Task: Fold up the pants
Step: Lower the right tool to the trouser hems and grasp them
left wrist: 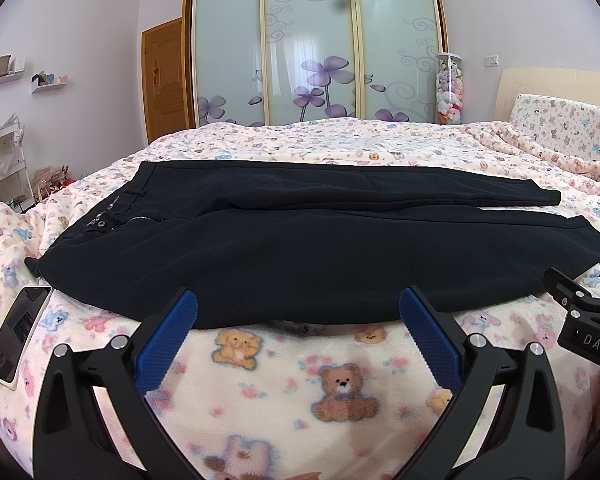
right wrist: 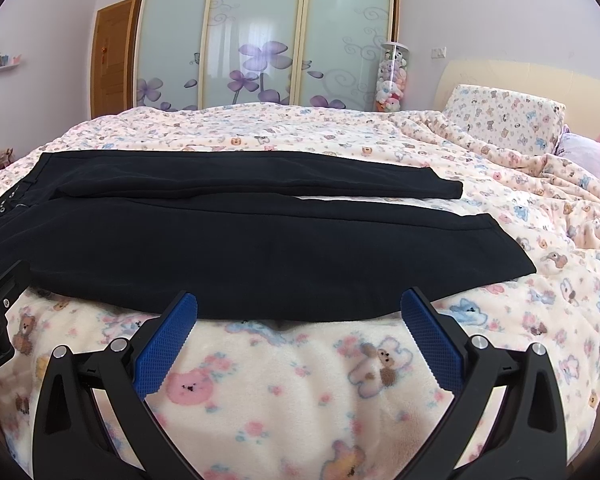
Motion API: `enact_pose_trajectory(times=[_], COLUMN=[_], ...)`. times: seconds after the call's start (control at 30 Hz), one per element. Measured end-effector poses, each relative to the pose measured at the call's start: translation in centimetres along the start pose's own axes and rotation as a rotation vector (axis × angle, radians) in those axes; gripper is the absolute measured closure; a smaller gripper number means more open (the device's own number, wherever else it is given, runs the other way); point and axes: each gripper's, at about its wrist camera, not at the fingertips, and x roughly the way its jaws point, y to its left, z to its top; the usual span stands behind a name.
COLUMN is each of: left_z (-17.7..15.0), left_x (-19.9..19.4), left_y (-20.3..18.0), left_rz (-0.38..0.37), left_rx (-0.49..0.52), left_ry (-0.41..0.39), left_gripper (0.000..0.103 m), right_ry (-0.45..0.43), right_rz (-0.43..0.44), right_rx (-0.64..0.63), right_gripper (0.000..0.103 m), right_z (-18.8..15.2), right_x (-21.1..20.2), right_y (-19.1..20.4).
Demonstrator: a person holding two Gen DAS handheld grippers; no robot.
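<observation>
Black pants (left wrist: 300, 248) lie flat across the bed, waistband with zipper at the left, both legs running to the right side by side. They also show in the right wrist view (right wrist: 239, 248). My left gripper (left wrist: 297, 308) is open and empty, its blue fingertips at the near edge of the nearer leg. My right gripper (right wrist: 298, 308) is open and empty, at the near edge of the same leg, further toward the hem. The right gripper's body (left wrist: 588, 320) shows at the right of the left wrist view.
The bed has a pink teddy-bear blanket (left wrist: 300, 380). A black phone (left wrist: 17, 332) lies on the blanket at the left, near the waistband. A pillow (right wrist: 504, 120) sits at the far right. A sliding-door wardrobe (left wrist: 312, 44) stands behind the bed.
</observation>
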Motion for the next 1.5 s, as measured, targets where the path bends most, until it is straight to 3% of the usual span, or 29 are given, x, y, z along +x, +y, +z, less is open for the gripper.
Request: enact_pose_trajectory(times=[0.23, 0.4, 0.6, 0.83, 1.0, 1.17, 1.37, 1.5], left_z=[0.0, 0.1, 1.9, 5.0, 6.1, 4.9, 4.6, 4.1], left_x=[0.0, 0.0, 0.1, 1.9, 4.0, 6.0, 7.8, 9.6], left_y=[0.0, 0.0, -0.7, -2.0, -2.1, -1.8, -1.2, -0.8], left_rz=[0.000, -0.006, 0.026, 0.089, 0.114, 0.090, -0.075, -0.121], left_rx=[-0.001, -0.003, -0.004, 0.025, -0.017, -0.034, -0.069, -0.093], left_ry=[0.001, 0.006, -0.011, -0.061, -0.069, -0.022, 0.071, 0.160], left_gripper=[0.002, 0.002, 0.002, 0.002, 0.002, 0.002, 0.002, 0.002], right_ry=[-0.015, -0.075, -0.091, -0.106, -0.028, 0.143, 0.253, 0.280], right_rz=[0.015, 0.085, 0.114, 0.284, 0.317, 0.333, 0.291, 0.219], right_rx=[0.018, 0.059, -0.007, 0.000, 0.039, 0.312, 0.545, 0.545], right_gripper=[0.001, 0.001, 0.001, 0.001, 0.001, 0.001, 0.001, 0.019], right_z=[0.4, 1.8, 3.6, 8.2, 13.0, 16.6, 17.5, 17.4], right_x=[0.0, -0.6, -0.2, 2.3, 7.8, 17.0, 26.4, 30.7], right_y=[-0.7, -2.7, -3.3, -7.3, -12.4, -19.9, -26.3, -27.8])
